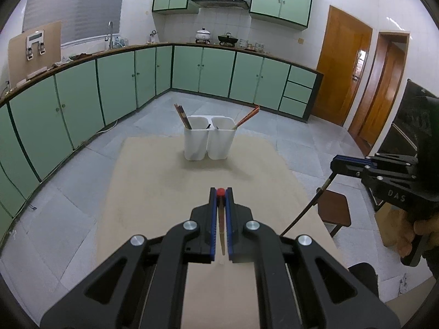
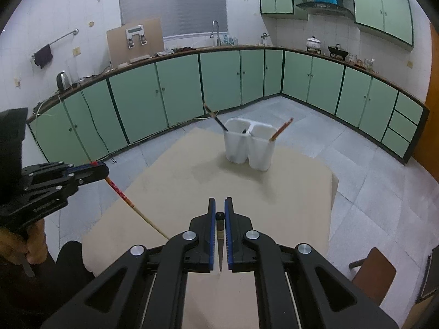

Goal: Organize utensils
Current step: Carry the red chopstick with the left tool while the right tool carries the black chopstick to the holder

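Observation:
My left gripper (image 1: 221,190) is shut on a red-ended chopstick (image 1: 221,219) that lies lengthwise between its blue pads. My right gripper (image 2: 220,201) is shut on a dark chopstick (image 2: 220,224) in the same way. Each gripper shows in the other view: the right gripper (image 1: 340,164) with the dark chopstick (image 1: 307,205) slanting down from it, the left gripper (image 2: 100,168) with the red chopstick (image 2: 123,194) slanting down. Ahead on the beige table (image 1: 153,181) stands a white two-compartment holder (image 1: 210,139) (image 2: 248,145). Dark chopsticks (image 1: 183,115) lean in its left cup, reddish ones (image 1: 248,116) in its right cup.
A brown stool (image 1: 333,205) (image 2: 374,271) stands off the table's right edge. Green floor cabinets (image 1: 115,90) line the walls beyond a grey tiled floor. A person's hand (image 1: 411,235) grips the right tool's handle.

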The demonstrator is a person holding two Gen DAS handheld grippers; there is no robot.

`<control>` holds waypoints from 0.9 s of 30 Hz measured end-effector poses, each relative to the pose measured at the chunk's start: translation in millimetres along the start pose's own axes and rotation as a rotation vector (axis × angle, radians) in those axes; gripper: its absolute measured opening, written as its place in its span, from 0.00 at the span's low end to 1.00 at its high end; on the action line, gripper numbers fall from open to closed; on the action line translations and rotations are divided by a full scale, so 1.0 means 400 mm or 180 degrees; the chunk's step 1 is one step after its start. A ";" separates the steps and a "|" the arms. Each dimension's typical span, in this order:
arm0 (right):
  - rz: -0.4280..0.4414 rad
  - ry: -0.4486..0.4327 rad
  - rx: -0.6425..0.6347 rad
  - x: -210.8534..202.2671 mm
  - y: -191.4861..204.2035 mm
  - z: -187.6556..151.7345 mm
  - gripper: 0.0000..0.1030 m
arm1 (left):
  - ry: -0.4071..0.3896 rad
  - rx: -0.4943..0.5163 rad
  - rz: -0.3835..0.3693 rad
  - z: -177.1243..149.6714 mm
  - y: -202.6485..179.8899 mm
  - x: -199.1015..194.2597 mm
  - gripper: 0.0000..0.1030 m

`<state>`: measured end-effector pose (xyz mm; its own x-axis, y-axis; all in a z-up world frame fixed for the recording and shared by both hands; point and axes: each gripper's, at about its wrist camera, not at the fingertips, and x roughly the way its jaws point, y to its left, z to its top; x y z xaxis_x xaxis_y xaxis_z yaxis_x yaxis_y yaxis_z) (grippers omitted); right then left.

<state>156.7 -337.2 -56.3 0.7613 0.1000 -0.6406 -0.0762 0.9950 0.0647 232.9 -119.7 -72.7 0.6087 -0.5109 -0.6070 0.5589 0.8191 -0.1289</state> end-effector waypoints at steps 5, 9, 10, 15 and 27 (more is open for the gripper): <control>-0.0015 0.0012 -0.0040 -0.021 -0.018 0.066 0.06 | 0.0031 0.0003 -0.0027 0.061 0.013 0.001 0.05; -0.0020 0.0007 -0.0083 -0.039 -0.026 0.122 0.06 | 0.0000 0.0044 -0.0014 0.116 0.018 -0.007 0.05; -0.0023 0.0000 -0.0090 -0.045 -0.028 0.137 0.06 | -0.0003 0.0042 -0.0016 0.129 0.018 -0.008 0.05; -0.0030 -0.0036 -0.0077 -0.064 -0.045 0.206 0.06 | -0.0084 0.0121 0.0036 0.193 0.015 -0.019 0.05; -0.0094 -0.0101 0.0049 -0.043 -0.100 0.369 0.06 | -0.0268 0.0198 0.0123 0.377 0.001 -0.005 0.05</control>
<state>241.5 -378.9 65.1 0.7832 0.0701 -0.6178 -0.0435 0.9974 0.0580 316.8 -157.7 46.7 0.6742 -0.5014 -0.5422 0.5663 0.8223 -0.0562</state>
